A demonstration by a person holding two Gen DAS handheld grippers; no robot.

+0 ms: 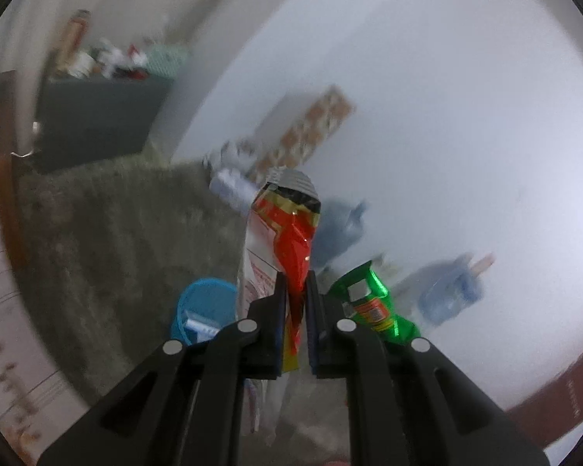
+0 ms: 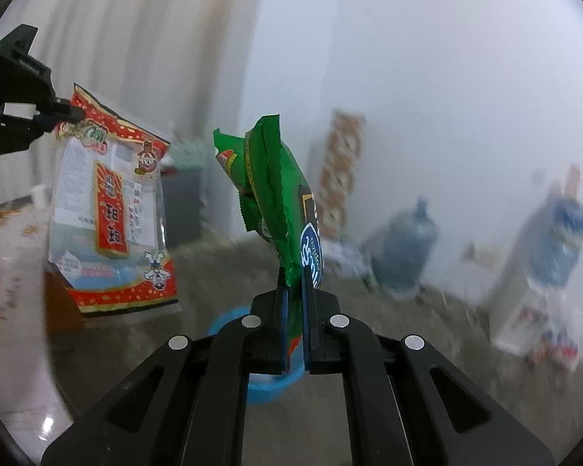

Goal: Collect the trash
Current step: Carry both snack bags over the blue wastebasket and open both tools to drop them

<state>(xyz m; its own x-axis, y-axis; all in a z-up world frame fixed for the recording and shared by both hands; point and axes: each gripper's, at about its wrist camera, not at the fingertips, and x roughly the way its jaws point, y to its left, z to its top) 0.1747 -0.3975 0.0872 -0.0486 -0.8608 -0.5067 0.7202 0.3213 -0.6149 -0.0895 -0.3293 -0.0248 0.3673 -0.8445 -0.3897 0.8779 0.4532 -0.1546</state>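
In the left wrist view my left gripper (image 1: 296, 283) is shut on a red, white and gold snack bag (image 1: 287, 233) that stands up from its pads. Low on the grey floor beside it sits a round blue bin (image 1: 202, 310) with some trash inside. A green wrapper (image 1: 373, 303) shows just right of the fingers. In the right wrist view my right gripper (image 2: 294, 283) is shut on that green wrapper (image 2: 272, 194). The left gripper (image 2: 72, 113) hangs at upper left with the red snack bag (image 2: 112, 213) dangling from it. The blue bin (image 2: 268, 384) lies below, partly hidden behind my fingers.
Two blue water jugs (image 2: 404, 244) (image 2: 559, 240) stand on the floor by the white wall, with a patterned box (image 2: 342, 171) leaning there. A dark cabinet (image 1: 97, 116) holds clutter on top. A table with a patterned cloth (image 2: 4, 240) is at the left.
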